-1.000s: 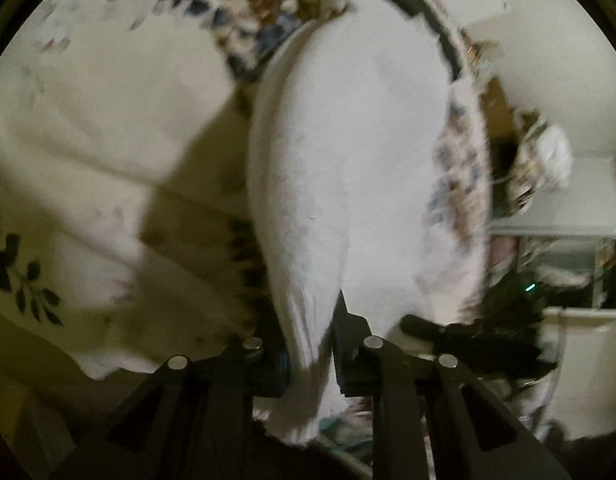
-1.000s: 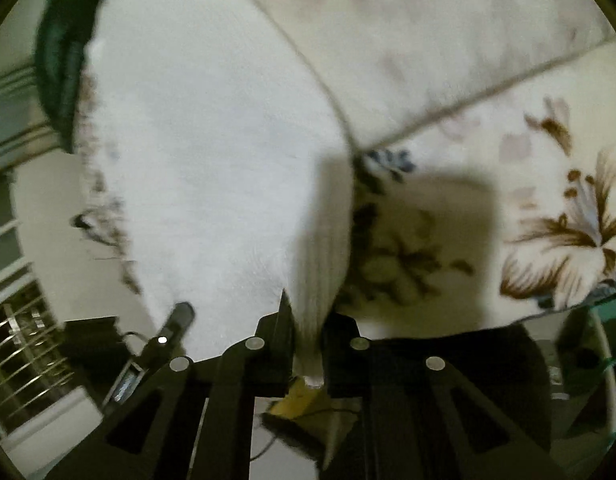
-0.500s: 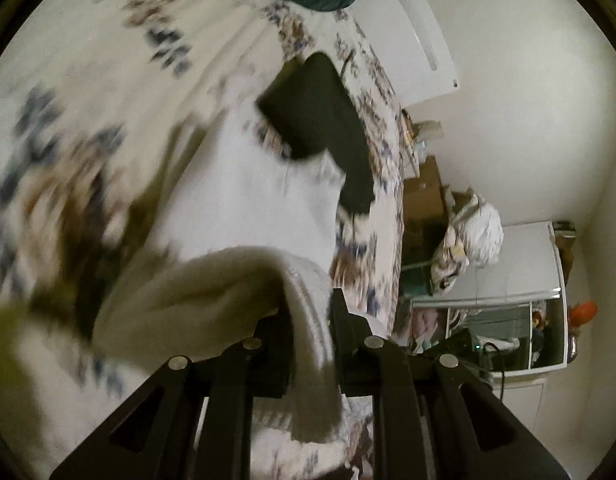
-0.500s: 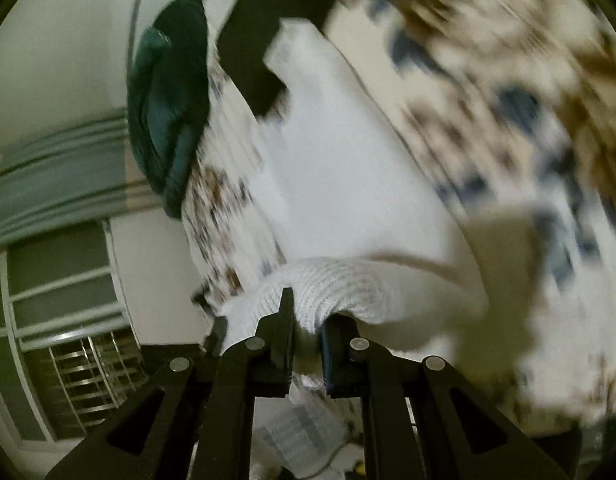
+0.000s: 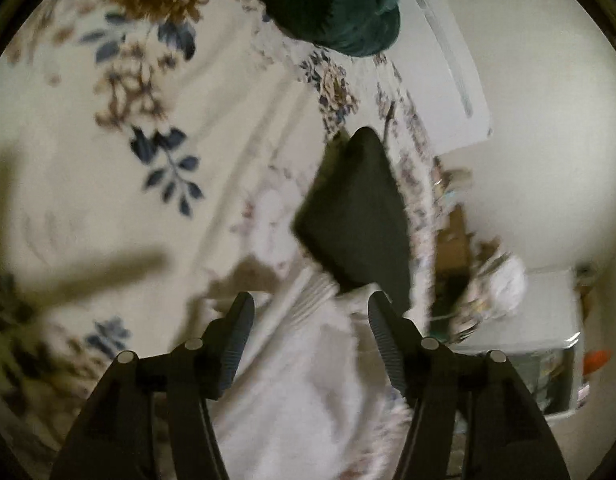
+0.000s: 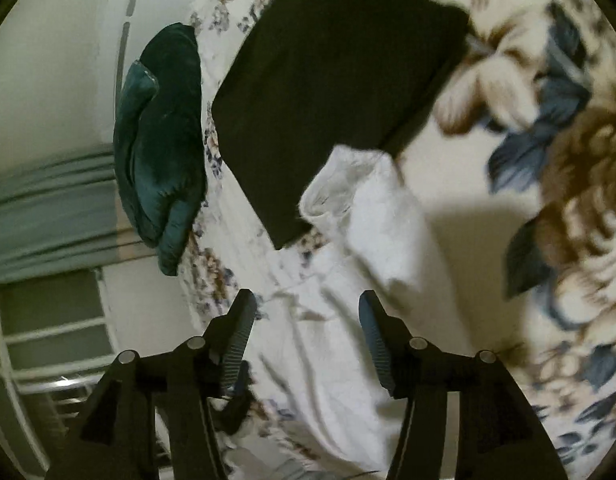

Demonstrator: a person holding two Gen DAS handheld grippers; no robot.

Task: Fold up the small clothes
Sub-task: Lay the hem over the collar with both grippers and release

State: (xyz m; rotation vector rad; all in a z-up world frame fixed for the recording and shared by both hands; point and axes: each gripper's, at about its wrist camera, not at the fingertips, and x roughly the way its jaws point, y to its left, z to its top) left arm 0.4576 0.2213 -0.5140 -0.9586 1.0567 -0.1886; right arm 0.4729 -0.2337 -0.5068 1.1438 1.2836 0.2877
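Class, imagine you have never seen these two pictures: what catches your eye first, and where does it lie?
The folded black garment stands out most, dark against the floral bedspread, lying just beyond the white garment. That white garment spreads under both open tools, left and right, neither gripping it. A dark green cushion sits at the bed's edge.

The left hand-held gripper (image 5: pixel 310 312) has its jaws spread wide, gripping nothing. The right hand-held gripper (image 6: pixel 306 310) is likewise parted, its fingers empty.
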